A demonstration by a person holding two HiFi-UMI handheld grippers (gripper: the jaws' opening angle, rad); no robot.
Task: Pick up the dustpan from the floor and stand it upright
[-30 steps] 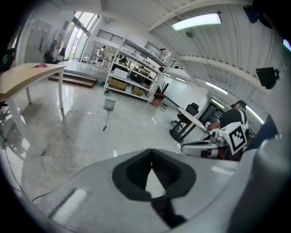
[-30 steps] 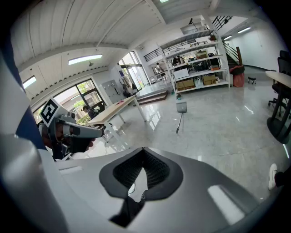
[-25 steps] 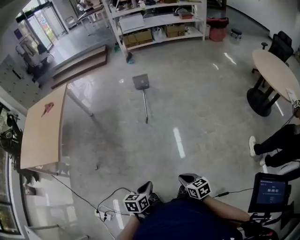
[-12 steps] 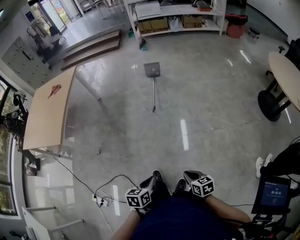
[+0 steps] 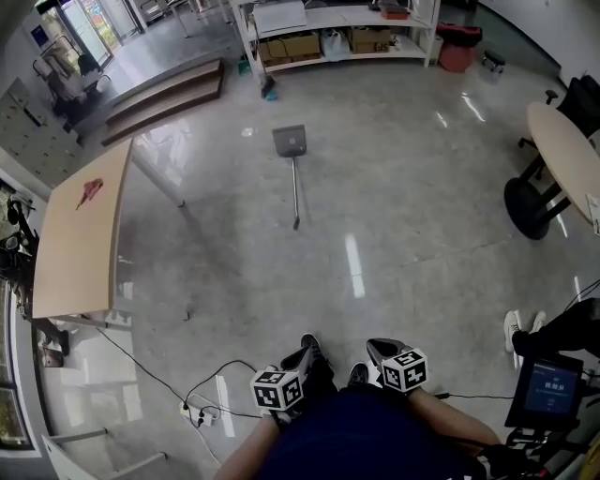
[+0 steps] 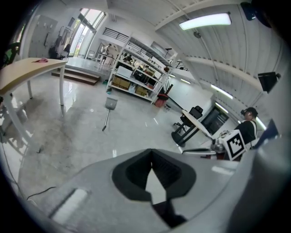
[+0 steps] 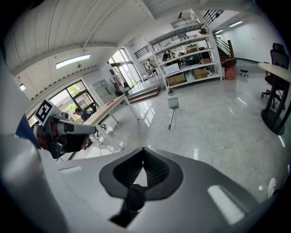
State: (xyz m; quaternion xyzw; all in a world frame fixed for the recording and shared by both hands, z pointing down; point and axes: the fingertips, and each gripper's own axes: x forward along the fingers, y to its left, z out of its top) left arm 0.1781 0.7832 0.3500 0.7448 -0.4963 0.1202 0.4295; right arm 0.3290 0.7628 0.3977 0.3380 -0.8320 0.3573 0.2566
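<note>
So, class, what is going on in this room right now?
A person holds a tool in each hand. The left tool and the right tool are both shut and empty. The dustpan lies flat on the floor well ahead, untouched, handle toward the person.

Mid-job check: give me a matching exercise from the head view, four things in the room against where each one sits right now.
Things:
1. dustpan
2. rectangular table
3. round table
4. shelving unit

Places:
a. top of the view, at the far end
b. lying flat, near the centre of the view
c. right edge of the view
d. left side of the view

Pairs: 1-b; 2-d; 3-c; 4-a
</note>
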